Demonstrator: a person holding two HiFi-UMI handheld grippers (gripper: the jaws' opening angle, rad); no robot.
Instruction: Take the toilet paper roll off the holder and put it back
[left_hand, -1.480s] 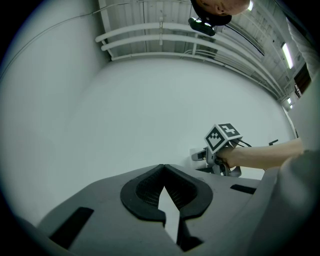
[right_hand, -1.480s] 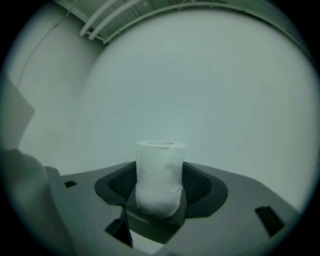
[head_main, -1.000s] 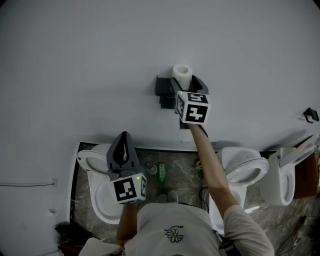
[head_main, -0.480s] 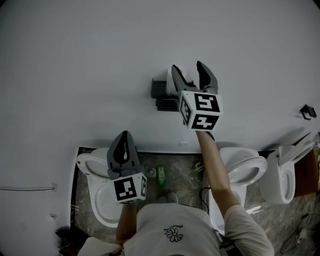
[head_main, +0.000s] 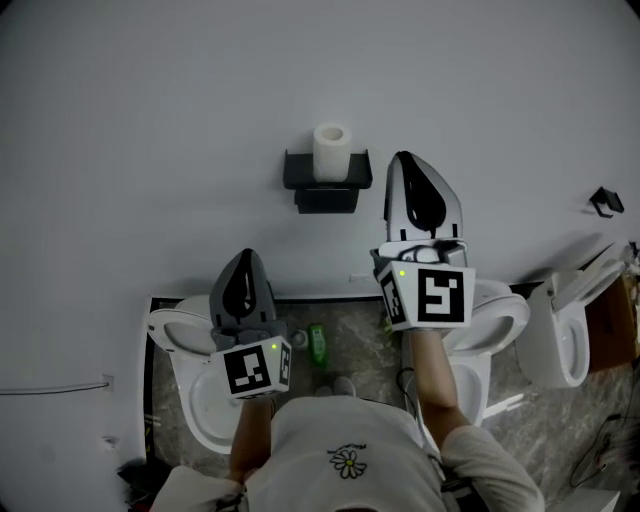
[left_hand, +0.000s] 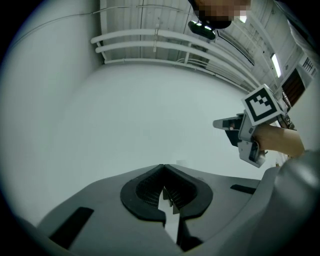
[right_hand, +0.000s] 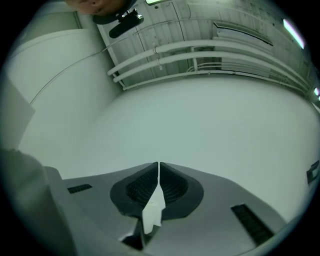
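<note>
The white toilet paper roll (head_main: 331, 150) stands upright on the black wall holder (head_main: 327, 185) in the head view, touched by neither gripper. My right gripper (head_main: 405, 160) is to the right of the holder and clear of it, jaws shut with nothing between them (right_hand: 158, 164). Lower left of the holder, my left gripper (head_main: 243, 258) is held up over a toilet. It is shut and empty (left_hand: 163, 166). Both gripper views face the bare white wall, and the left gripper view also catches the right gripper (left_hand: 222, 123) at its right.
Below the wall stand a left toilet (head_main: 178, 330), a middle toilet (head_main: 500, 325) under my right arm and a third toilet (head_main: 565, 345) at the right. A green bottle (head_main: 320, 343) sits on the stone floor. A small black fitting (head_main: 601, 202) is on the wall at the right.
The right gripper let go of the roll on the holder, drew back down and to the right, and its jaws closed. The left gripper stayed put.
</note>
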